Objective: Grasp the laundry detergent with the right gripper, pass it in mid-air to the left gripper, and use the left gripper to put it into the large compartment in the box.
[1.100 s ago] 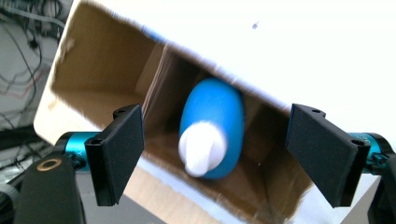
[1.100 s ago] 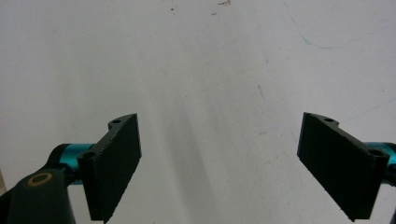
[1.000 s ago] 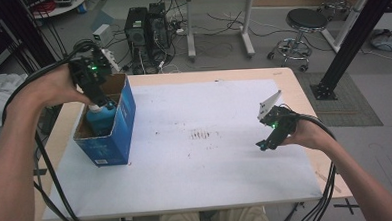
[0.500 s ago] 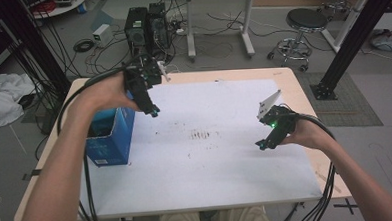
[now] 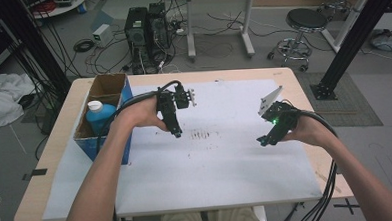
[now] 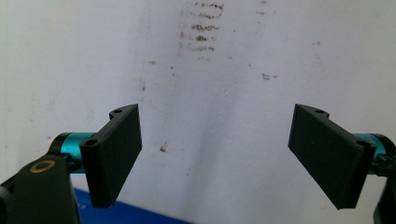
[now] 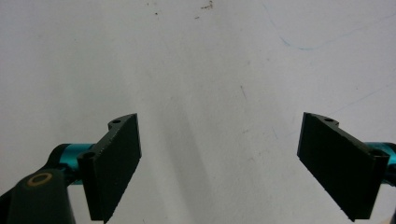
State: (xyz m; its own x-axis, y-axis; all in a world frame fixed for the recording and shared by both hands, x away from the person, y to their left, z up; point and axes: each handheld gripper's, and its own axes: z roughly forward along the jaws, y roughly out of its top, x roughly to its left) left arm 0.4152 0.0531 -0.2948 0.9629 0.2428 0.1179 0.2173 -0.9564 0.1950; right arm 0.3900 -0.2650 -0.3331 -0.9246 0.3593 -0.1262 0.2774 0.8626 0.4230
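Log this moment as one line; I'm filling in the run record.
left gripper: open, empty, over white table cover | right gripper: open, empty | blue bottle: upright in cardboard box, table's left

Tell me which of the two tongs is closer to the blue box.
The left tongs. They hang over the white sheet just right of the blue box holding the bottle; the right tongs are far across the table.
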